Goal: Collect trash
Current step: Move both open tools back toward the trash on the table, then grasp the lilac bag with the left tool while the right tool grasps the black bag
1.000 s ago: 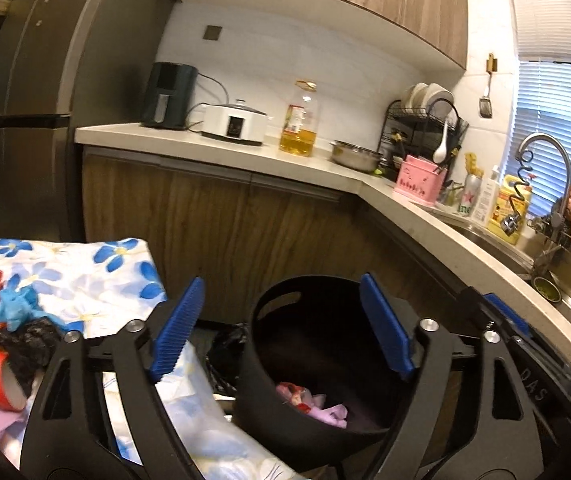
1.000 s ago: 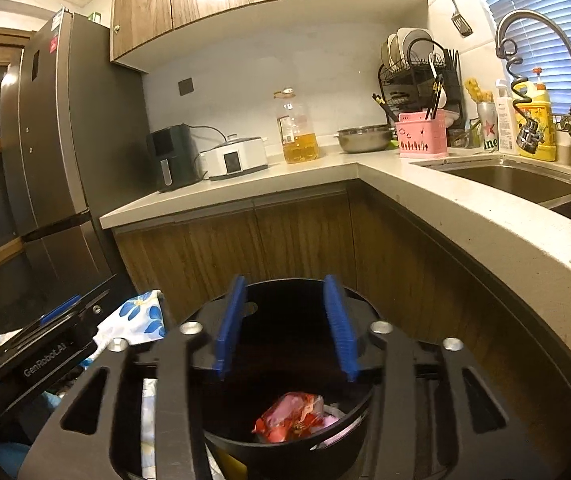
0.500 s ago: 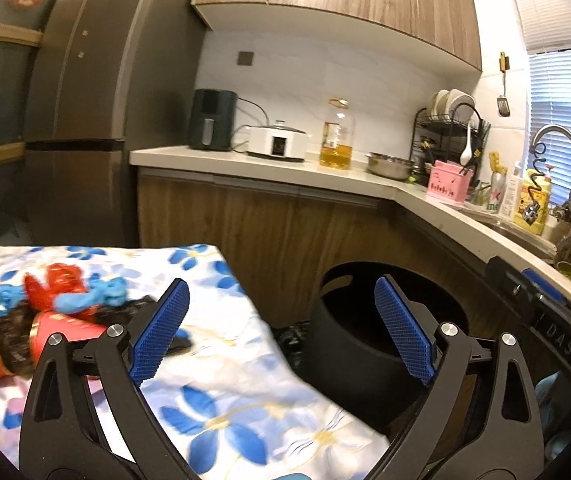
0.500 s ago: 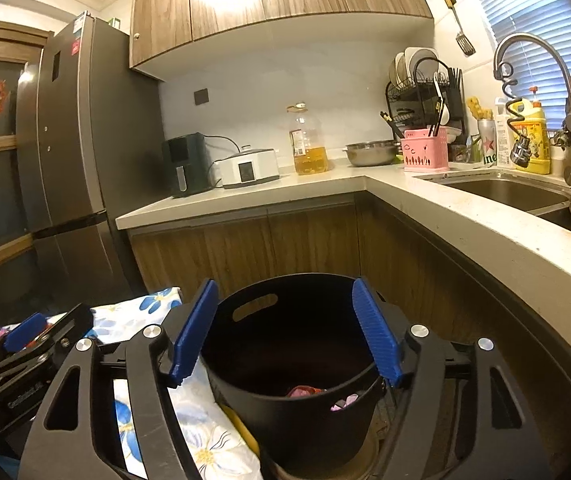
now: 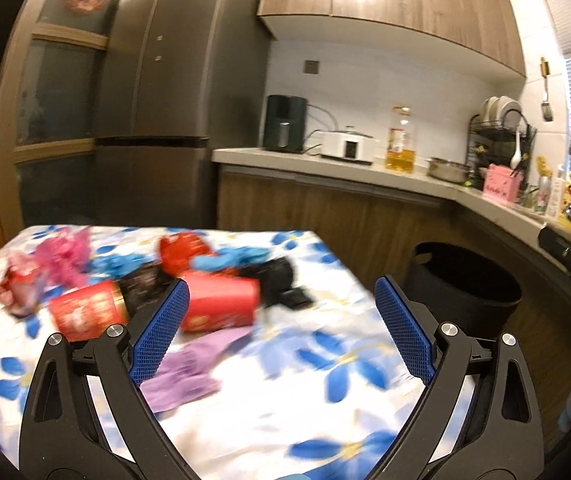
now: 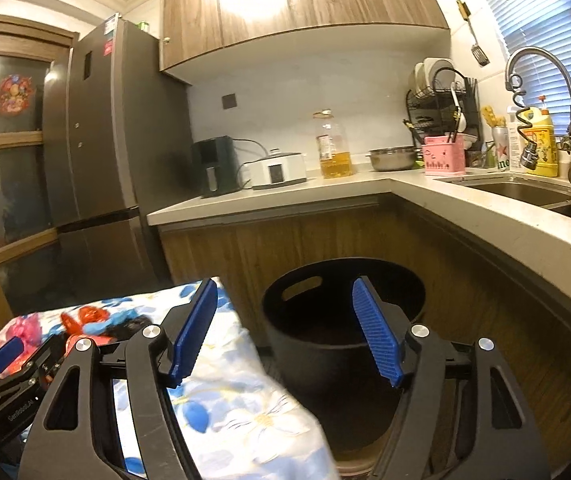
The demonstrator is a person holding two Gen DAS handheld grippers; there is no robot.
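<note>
Blue pads of the left gripper (image 5: 281,332) stand wide apart with nothing between them, low over a table with a flower-print cloth (image 5: 285,412). Just past the left pad lies a purple wrapper (image 5: 189,372), flat on the cloth. Behind it two red paper cups (image 5: 221,306) lie on their sides, touching a heap of trash: black wrappers (image 5: 281,280), blue crumpled pieces (image 5: 229,258), a red wrapper (image 5: 179,250) and pink ones (image 5: 65,256); this part is blurred, so the kinds are perhaps not exact. The right gripper (image 6: 285,332) is also spread wide and holds nothing; its right pad stands in front of the black bin (image 6: 341,320), which sits on the floor just beside the table edge, under the counter (image 6: 465,208). Farther on the counter stand an oil bottle (image 6: 331,146), a white cooker (image 6: 279,170) and a pink holder (image 6: 444,156). A grey fridge (image 6: 113,140) is at the far left.
</note>
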